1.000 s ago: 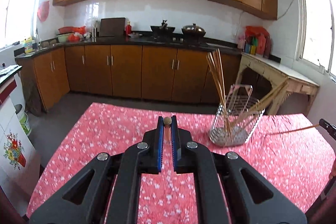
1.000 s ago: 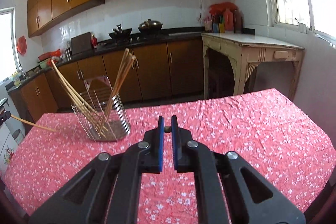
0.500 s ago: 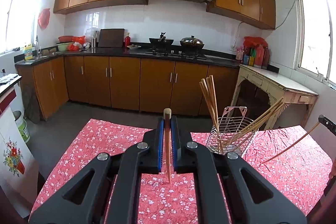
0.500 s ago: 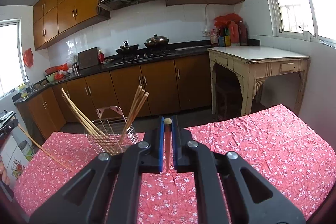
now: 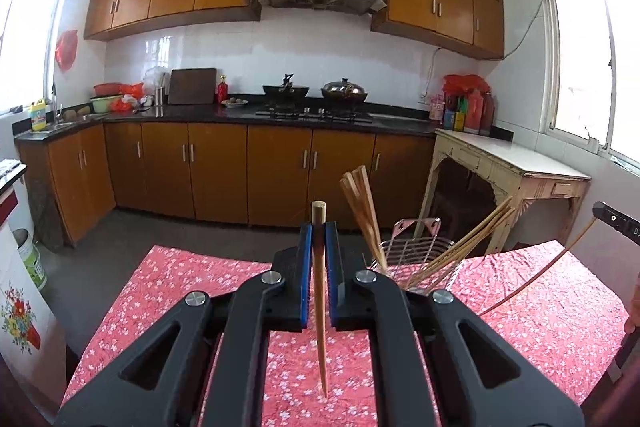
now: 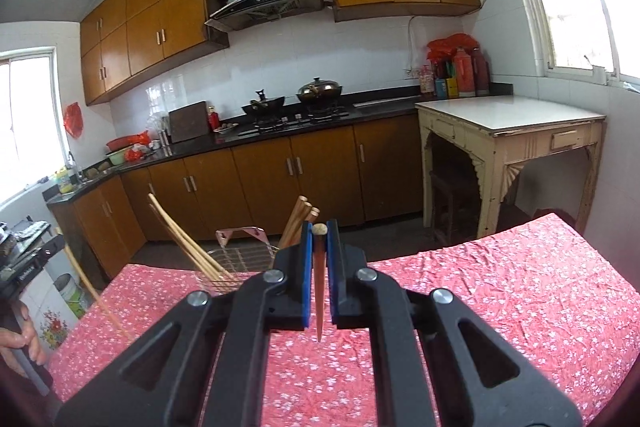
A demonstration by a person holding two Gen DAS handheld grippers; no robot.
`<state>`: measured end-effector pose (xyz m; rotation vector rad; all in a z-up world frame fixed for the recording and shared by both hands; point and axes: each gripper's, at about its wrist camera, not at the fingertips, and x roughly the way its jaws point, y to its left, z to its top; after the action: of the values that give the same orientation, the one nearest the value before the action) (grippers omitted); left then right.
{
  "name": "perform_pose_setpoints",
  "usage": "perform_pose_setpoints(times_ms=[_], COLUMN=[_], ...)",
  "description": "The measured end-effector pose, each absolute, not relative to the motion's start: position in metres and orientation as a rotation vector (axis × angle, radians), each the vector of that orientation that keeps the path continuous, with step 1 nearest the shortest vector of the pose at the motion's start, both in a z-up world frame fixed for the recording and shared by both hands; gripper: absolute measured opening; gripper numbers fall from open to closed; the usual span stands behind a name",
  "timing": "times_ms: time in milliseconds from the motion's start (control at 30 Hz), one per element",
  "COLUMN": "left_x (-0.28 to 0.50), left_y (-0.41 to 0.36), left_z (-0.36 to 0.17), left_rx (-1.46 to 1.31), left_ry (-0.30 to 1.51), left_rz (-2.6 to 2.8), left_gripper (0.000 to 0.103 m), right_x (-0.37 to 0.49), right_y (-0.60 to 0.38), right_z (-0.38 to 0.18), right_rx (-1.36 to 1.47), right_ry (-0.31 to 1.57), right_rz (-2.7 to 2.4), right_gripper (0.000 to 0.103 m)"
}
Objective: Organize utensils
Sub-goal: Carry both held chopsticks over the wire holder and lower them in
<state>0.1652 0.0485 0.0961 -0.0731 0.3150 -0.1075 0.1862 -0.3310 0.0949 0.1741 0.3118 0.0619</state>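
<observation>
My left gripper [image 5: 319, 231] is shut on a wooden chopstick [image 5: 319, 291] that points down toward the red floral tablecloth [image 5: 192, 291]. My right gripper [image 6: 319, 231] is shut on another wooden chopstick [image 6: 319, 287], also hanging tip down. A wire utensil basket [image 5: 416, 263] holding several chopsticks stands on the table ahead and right of the left gripper. In the right wrist view the basket [image 6: 240, 263] is ahead and left, partly hidden by the gripper. The right gripper with its chopstick [image 5: 536, 275] shows at the left wrist view's right edge.
The table's far edge drops to the kitchen floor [image 5: 168, 227]. A cream side table [image 6: 508, 127] stands to the right. Brown cabinets [image 5: 248, 171] and a dark counter with pots run along the back wall. A hand [image 6: 20, 339] shows at the left edge.
Both grippers have risen and tilted up, lifting their chopsticks off the table. The chopsticks now hang lengthwise between the fingers and the basket sits lower in each view.
</observation>
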Motion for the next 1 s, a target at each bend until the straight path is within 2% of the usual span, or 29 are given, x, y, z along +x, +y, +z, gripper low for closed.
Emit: perform_pose_setpoints(times_ms=[333, 567, 733, 1000], left_x=[0.176, 0.201, 0.233, 0.279], left_y=[0.013, -0.014, -0.024, -0.03], left_z=[0.151, 0.19, 0.187, 0.155], left_rx=[-0.091, -0.111, -0.138, -0.161], left_ry=[0.219, 0.136, 0.116, 0.174], left_rz=[-0.195, -0.21, -0.179, -0.147], left_gripper=[0.007, 0.007, 0.007, 0.007], right_x=[0.191, 0.227, 0.264, 0.313], right_y=[-0.314, -0.295, -0.276, -0.268], right_z=[0.144, 0.175, 0.179, 0.148], right_rx=[0.222, 0.217, 0.176, 0.169], right_ry=[0.281, 0.249, 0.275, 0.373], right_rz=[0.184, 0.196, 0.177, 0.159], right_gripper=[0.008, 0.008, 0.008, 0.008])
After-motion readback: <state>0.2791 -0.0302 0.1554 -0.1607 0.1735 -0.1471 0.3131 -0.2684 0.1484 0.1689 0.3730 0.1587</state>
